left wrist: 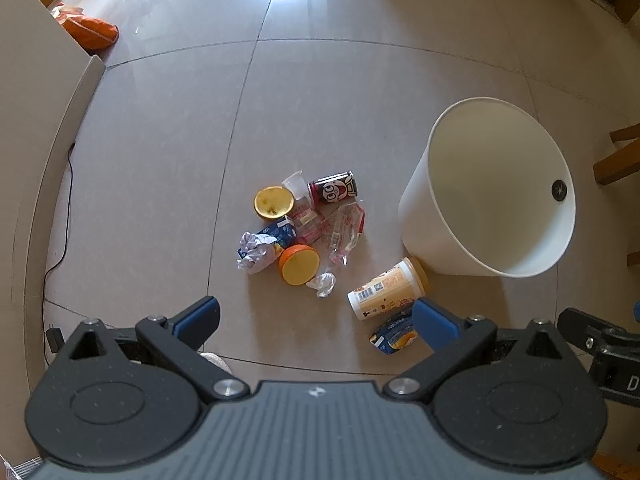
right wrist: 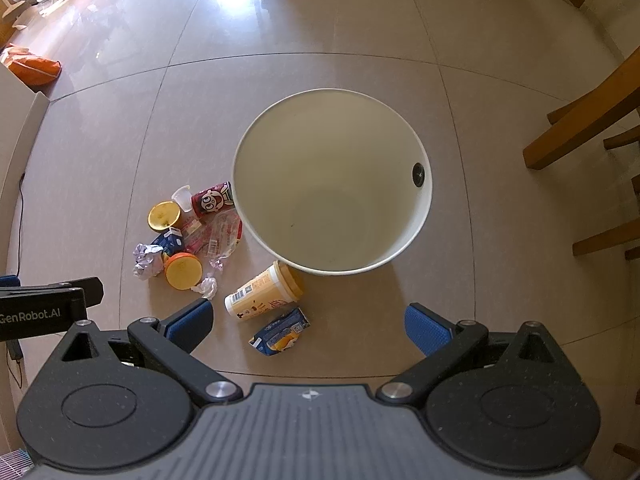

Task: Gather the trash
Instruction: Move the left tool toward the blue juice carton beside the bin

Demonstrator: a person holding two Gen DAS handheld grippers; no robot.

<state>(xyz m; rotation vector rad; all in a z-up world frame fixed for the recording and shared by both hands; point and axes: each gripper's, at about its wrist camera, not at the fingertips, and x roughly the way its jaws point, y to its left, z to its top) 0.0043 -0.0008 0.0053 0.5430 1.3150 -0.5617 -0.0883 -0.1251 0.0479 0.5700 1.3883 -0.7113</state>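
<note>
Trash lies scattered on the tile floor left of a white bin [left wrist: 460,216] [right wrist: 424,216], which stands upright with nothing visible inside. The litter includes a yellow drink cup [left wrist: 386,289] [right wrist: 262,292] on its side, a crushed blue carton [left wrist: 394,336] [right wrist: 280,332], a red cartoon can [left wrist: 334,192] [right wrist: 212,199], two orange halves [left wrist: 299,265] [right wrist: 183,270], crumpled paper [left wrist: 256,254] [right wrist: 147,260] and a clear wrapper [left wrist: 344,232]. My left gripper [left wrist: 316,318] hovers open above the floor near the cup. My right gripper [right wrist: 308,322] is open too, above the blue carton.
An orange bag [left wrist: 92,32] [right wrist: 34,68] lies far back on the left beside a beige cabinet [left wrist: 36,92]. A black cable [left wrist: 60,240] runs along the left wall. Wooden chair legs [right wrist: 588,120] stand at the right of the bin.
</note>
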